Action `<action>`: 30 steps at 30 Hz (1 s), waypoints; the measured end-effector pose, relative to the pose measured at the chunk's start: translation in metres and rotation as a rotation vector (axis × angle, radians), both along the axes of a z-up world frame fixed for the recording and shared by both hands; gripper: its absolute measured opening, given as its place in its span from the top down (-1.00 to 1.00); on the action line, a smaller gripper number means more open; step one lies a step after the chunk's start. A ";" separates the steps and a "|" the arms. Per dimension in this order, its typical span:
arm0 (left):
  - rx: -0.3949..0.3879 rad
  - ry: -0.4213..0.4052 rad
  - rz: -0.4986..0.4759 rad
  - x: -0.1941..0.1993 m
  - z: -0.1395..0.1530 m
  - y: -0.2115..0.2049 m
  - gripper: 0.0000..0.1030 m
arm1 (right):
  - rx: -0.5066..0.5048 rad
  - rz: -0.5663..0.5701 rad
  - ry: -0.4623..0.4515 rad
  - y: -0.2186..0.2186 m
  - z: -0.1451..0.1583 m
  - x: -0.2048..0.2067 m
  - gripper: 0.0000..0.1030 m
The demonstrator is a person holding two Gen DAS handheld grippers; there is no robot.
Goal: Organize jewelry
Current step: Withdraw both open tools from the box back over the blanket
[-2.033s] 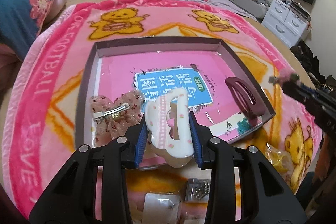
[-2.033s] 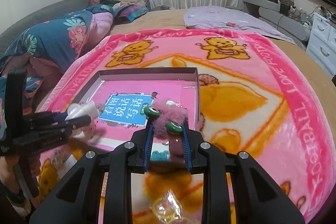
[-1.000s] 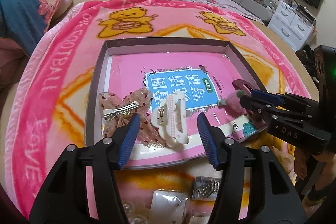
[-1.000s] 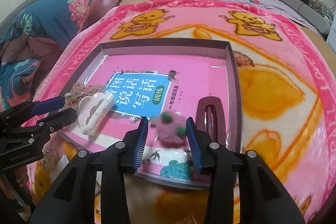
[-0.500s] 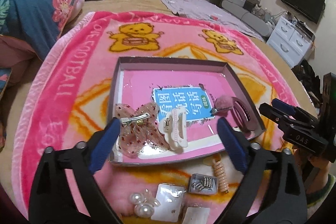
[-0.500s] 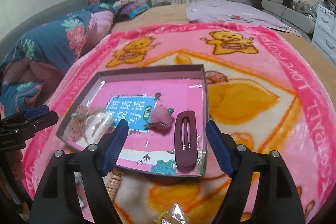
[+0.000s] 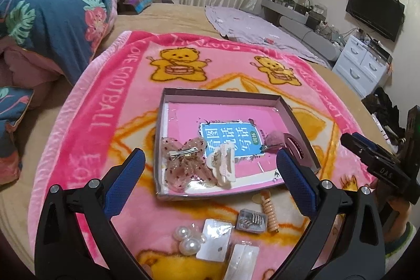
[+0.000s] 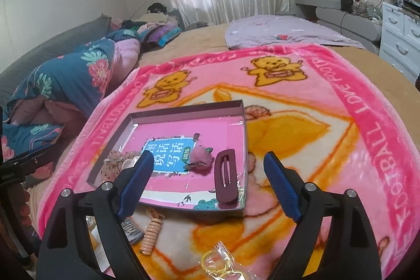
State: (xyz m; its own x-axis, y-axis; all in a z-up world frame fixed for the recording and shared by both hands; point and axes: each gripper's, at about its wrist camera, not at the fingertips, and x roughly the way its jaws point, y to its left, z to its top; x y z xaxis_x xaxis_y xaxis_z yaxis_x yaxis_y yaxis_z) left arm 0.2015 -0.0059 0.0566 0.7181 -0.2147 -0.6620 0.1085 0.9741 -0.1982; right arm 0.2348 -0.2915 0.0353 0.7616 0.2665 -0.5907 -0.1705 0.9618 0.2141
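Released both clips into the shallow grey cardboard tray (image 7: pixel 298 122): cream spotted claw clip (image 7: pixel 223 165) near its front edge, fuzzy pink clip (image 8: pixel 199 158) mid-tray. My left hand-held gripper (image 7: pixel 208 181) and right hand-held gripper (image 8: pixel 207 184) are empty, jaws opening wide; loose pieces remain in front of the tray

Both tools share one build. The left gripper (image 7: pixel 208 169) has matte black angular arms with triangular cut-outs, silver screws at the joints, and blue ribbed pads (image 7: pixel 123 185). The right gripper (image 8: pixel 207 177) looks the same; seen at three o'clock in the left wrist view, its body bears white "DAS" lettering.
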 end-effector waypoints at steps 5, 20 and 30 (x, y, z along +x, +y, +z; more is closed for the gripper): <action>-0.007 -0.020 0.020 -0.010 0.008 0.008 -0.82 | -0.026 -0.010 -0.042 0.000 0.010 -0.017 -0.71; -0.006 -0.061 0.031 -0.048 0.016 0.011 -0.82 | -0.053 0.021 -0.095 0.010 0.026 -0.069 -0.73; 0.017 -0.049 0.034 -0.069 0.010 0.012 -0.82 | -0.066 0.048 -0.078 0.016 0.022 -0.091 -0.74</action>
State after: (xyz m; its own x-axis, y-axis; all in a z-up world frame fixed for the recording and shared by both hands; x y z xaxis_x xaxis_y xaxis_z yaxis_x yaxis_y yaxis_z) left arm 0.1324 0.0056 0.0667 0.7566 -0.1783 -0.6291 0.0842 0.9807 -0.1767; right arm 0.1442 -0.2751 0.0575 0.7930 0.2661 -0.5480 -0.2302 0.9638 0.1348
